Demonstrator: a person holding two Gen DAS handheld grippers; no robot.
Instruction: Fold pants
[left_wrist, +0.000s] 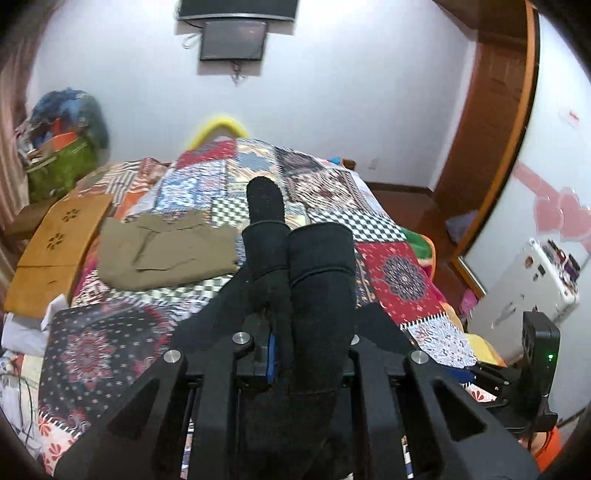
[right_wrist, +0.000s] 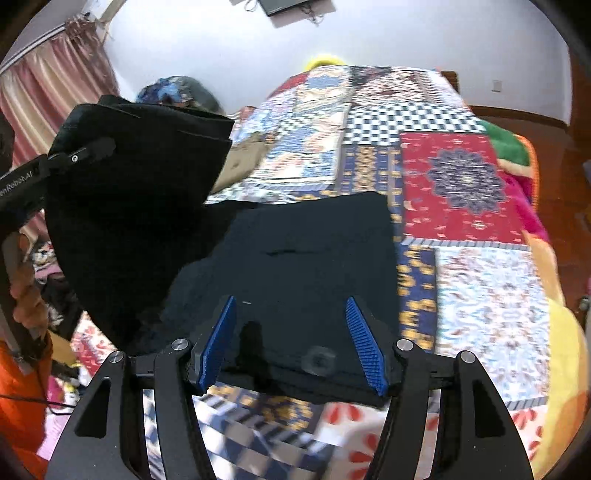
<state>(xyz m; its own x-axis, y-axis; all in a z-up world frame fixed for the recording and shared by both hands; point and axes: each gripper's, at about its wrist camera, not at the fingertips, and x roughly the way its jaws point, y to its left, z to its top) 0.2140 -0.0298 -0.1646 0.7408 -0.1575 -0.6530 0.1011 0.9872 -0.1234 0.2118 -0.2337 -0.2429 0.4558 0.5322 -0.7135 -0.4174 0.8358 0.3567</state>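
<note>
The black pants (right_wrist: 314, 258) lie partly flat on the patchwork quilt (right_wrist: 465, 192) in the right wrist view. Their waist end with a button (right_wrist: 318, 360) rests between the blue pads (right_wrist: 221, 343) of my right gripper (right_wrist: 293, 343), which stands open and wide. The leg end (right_wrist: 140, 177) is lifted off the bed at the left, with my left gripper (right_wrist: 92, 147) shut on it. In the left wrist view the two black cuffs (left_wrist: 303, 254) stick up from my left gripper (left_wrist: 291, 317), hiding its fingertips.
A folded khaki garment (left_wrist: 166, 254) lies on the quilt (left_wrist: 399, 273) further up the bed, beside a wooden board (left_wrist: 59, 236). A pile of bags (left_wrist: 62, 147) stands at the far left. A person's hand (right_wrist: 26, 288) and orange sleeve (right_wrist: 22, 398) are at the left.
</note>
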